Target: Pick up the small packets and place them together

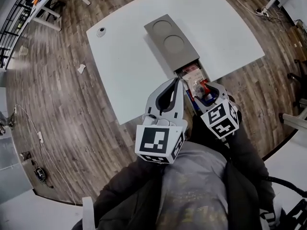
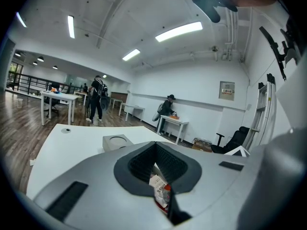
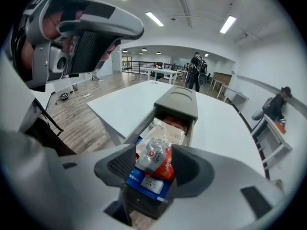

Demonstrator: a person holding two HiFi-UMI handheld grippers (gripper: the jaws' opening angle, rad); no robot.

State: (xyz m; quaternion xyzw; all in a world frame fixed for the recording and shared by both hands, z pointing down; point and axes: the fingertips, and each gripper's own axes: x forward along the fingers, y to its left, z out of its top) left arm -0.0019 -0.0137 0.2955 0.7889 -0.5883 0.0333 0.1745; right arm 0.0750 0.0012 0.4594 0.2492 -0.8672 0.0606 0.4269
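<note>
Left tool (image 1: 175, 83): clenched, tips together, nothing pinched. Through the hollow between its pads I see a red-and-white packet (image 2: 162, 191) lying below it.
Right tool (image 3: 153, 159): released, jaws wide apart, tilted down over the open drawer (image 3: 141, 124).
Silver-and-red packet (image 3: 152, 153): between my right tool's pads and close to both. I cannot tell whether either pad touches it.
Blue packet (image 3: 144, 185): directly under the silver-and-red packet, at the drawer end nearest the tool.
Other packets (image 3: 168, 128): beyond the right tool's tips, deeper in the drawer.
Drawer: pulled out of the grey box (image 1: 168, 37) toward both tools, just right of the left tool's tips.
Grey box: ahead of both tools on the white surface (image 1: 134, 71), with two round recesses in its top.
</note>
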